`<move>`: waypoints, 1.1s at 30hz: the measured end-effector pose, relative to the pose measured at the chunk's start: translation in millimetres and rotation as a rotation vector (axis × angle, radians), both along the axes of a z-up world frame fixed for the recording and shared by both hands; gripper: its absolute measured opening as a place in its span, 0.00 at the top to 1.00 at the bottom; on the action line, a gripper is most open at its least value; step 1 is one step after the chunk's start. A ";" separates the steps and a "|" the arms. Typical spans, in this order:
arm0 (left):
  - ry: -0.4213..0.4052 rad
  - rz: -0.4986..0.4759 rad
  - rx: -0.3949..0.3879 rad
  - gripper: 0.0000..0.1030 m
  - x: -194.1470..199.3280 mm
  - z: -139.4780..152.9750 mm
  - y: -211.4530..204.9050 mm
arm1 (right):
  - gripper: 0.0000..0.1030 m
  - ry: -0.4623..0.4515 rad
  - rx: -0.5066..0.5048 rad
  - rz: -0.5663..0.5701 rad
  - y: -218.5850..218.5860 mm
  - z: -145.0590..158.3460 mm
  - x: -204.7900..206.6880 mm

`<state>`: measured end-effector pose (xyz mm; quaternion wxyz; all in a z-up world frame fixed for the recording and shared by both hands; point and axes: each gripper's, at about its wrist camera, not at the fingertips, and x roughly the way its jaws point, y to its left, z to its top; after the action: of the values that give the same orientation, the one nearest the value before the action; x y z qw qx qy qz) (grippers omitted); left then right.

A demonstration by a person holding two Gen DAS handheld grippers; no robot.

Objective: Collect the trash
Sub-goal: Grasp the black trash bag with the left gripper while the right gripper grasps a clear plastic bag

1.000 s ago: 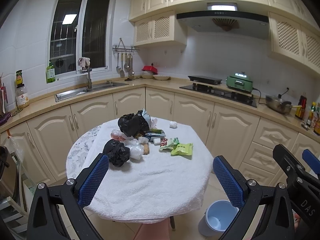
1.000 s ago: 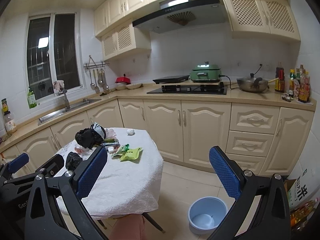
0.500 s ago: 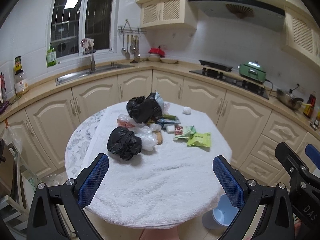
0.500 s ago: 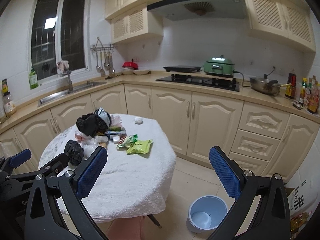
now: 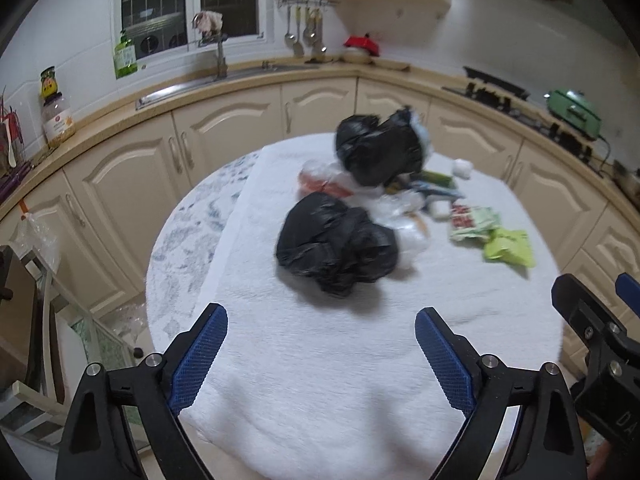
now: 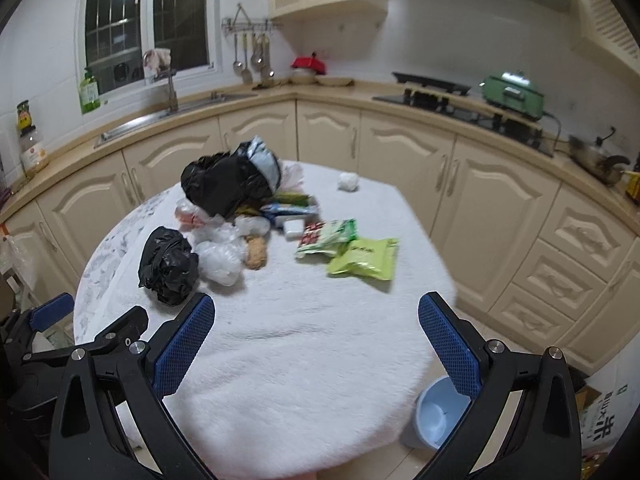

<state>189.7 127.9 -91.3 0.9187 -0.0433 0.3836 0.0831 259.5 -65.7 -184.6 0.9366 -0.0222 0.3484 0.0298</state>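
Two black bags sit in the trash pile on the round desk (image 6: 304, 360). The small black bag (image 6: 168, 266) is at the near left of the pile, just beside a clear plastic bag (image 6: 222, 260). The big black bag (image 6: 228, 184) is at the back, on top of other wrappers. Two green snack packs lie to the right of the pile: a red and green pack (image 6: 326, 236) and a light green pack (image 6: 366, 260), touching each other. A white paper ball (image 6: 348, 181) sits alone near the far edge. All of it rests on a white fluffy cloth (image 5: 340, 360) that covers most of the desk.

The left tool (image 5: 320, 338) is wide and holds nothing. It hangs over the near part of the cloth, with the small black bag just ahead of it. The right tool (image 6: 316, 320) is wide too and holds nothing, above the near side of the desk. A blue bin (image 6: 436, 414) stands on the floor by the desk, low at the right. Cream cupboards (image 6: 400, 164) curve around behind.
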 end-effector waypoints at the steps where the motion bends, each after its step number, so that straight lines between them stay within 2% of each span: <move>1: 0.010 0.010 -0.001 0.11 5.7 -4.0 5.7 | 0.00 0.010 -0.006 0.008 6.5 -5.7 8.3; 8: 0.041 0.027 -0.067 0.09 40.9 -27.4 47.0 | 0.00 0.033 0.006 0.071 43.0 -34.0 54.1; 12: 0.055 0.031 -0.100 0.09 58.1 -37.9 66.4 | 0.00 0.049 0.023 0.083 50.3 -45.8 75.8; 17: 0.059 0.051 -0.183 0.10 71.8 -43.1 81.3 | 0.00 0.059 0.056 0.090 46.2 -55.9 92.9; 21: 0.034 0.061 -0.218 0.08 79.9 -35.0 80.2 | 0.00 0.008 0.045 0.056 35.4 -54.6 92.9; 23: 0.029 0.061 -0.273 0.01 86.0 -33.0 77.9 | 0.00 -0.001 0.066 0.048 26.2 -52.6 94.1; 25: 0.034 0.064 -0.317 0.01 93.6 -33.5 74.2 | 0.00 -0.004 0.081 0.029 16.7 -50.3 94.4; 29: 0.104 0.076 -0.357 0.01 119.1 -43.5 63.7 | 0.00 -0.016 0.071 -0.006 4.0 -47.3 91.8; 31: 0.147 0.098 -0.340 0.01 131.8 -52.9 58.5 | 0.00 -0.018 0.052 -0.009 0.9 -46.3 92.2; 33: 0.172 0.069 -0.336 0.02 140.8 -62.7 53.5 | 0.00 -0.021 0.026 -0.012 -1.0 -46.1 92.4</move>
<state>330.5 181.4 -154.0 0.8590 -0.2020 0.4675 0.0525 351.9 -66.7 -230.7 0.9406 -0.0081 0.3382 0.0286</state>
